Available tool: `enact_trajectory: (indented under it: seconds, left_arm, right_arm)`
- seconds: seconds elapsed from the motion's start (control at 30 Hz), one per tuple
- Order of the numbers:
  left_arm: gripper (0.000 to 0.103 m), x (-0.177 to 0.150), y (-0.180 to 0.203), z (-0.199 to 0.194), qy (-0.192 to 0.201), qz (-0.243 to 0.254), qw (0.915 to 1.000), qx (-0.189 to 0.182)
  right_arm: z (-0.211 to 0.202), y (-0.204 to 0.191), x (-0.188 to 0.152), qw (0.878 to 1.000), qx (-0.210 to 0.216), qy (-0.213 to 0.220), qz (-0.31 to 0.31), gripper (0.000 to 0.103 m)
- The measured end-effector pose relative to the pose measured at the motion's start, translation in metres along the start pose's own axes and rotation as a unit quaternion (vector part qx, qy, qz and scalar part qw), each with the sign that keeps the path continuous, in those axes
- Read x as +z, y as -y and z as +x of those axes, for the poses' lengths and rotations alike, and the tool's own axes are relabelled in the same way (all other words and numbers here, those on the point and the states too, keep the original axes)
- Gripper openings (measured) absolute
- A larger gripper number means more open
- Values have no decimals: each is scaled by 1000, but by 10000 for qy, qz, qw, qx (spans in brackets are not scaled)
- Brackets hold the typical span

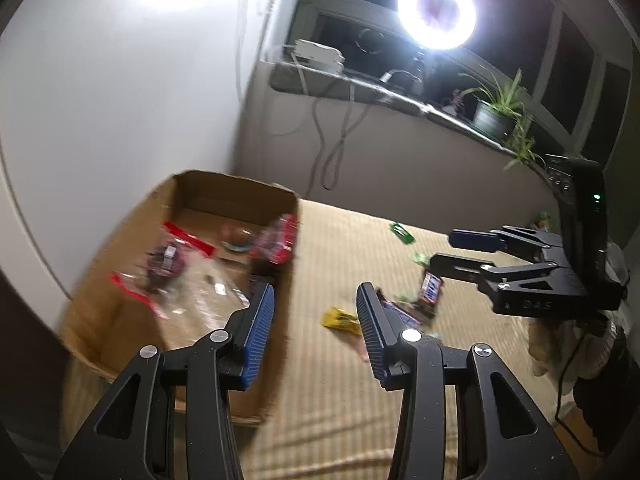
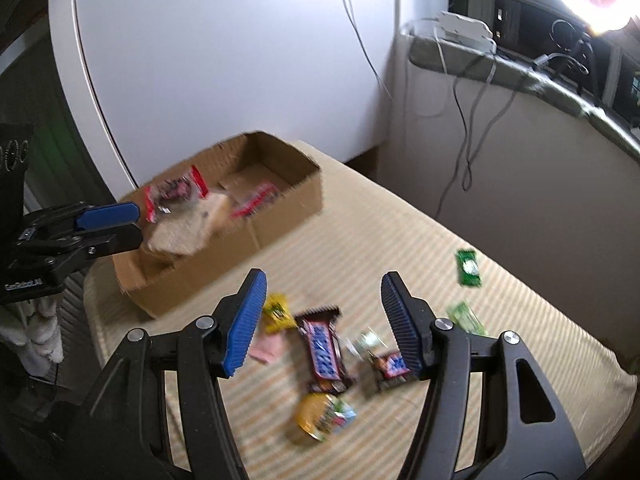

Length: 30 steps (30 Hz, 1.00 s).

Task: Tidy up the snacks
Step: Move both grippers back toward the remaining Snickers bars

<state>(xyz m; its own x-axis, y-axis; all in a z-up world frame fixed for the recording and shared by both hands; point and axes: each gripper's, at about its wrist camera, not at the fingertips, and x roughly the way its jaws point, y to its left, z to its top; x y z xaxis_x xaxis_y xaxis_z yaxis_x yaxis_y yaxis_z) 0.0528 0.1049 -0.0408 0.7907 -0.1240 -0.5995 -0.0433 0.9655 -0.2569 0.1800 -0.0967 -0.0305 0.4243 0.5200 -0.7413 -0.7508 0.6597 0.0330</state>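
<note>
striped beige bedding covers the surface, with a white wall behind and a ring light glaring on the windowsill, washing out whatever sits right around it. a cardboard box stands at the far left corner of the bedding; inside it lie red-edged clear packets, all smeared by motion blur, so their labels cannot be read.

loose snacks lie scattered on the bedding beside the box: a dark snickers bar, a second smaller one partly hidden behind the right finger pad, a yellow packet, a pink wrapper mostly tucked under it, a round yellow-lidded cup, and two green packets further off.

the right gripper hangs above the loose pile with its fingers spread wide, nothing between them. the left gripper hovers at the near right wall of the box, fingers likewise wide apart and empty. in the right wrist view a pale, blurred packet shows just past the left gripper's tips over the box; whether it touches them is unclear.
</note>
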Motion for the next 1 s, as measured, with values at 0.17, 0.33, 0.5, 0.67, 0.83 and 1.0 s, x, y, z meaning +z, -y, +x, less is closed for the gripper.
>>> enact_trajectory:
  seconds: [0.17, 0.33, 0.5, 0.67, 0.83, 1.0]
  left_arm:
    - [42, -12, 25, 14, -225, 175, 9994, -187]
    - [42, -24, 43, 31, -499, 283, 9979, -306]
    - [42, -31, 48, 50, -716, 209, 9966, -342]
    - [42, -34, 49, 68, -879, 134, 9956, -301]
    - [42, -32, 40, 82, -1002, -67, 9947, -241]
    - [42, -33, 34, 94, -1134, -233, 9929, -253]
  right_arm:
    - [4, 15, -16, 9995, 218, -185, 144, 62]
    - [9, 17, -36, 9987, 340, -383, 84, 57]
    - [20, 20, -52, 9971, 468, -590, 116, 50]
    - [37, 18, -52, 9948, 702, -717, 153, 44]
    - [55, 15, -52, 9923, 861, -885, 60, 38]
    - [72, 15, -51, 9908, 886, -1025, -8, 36]
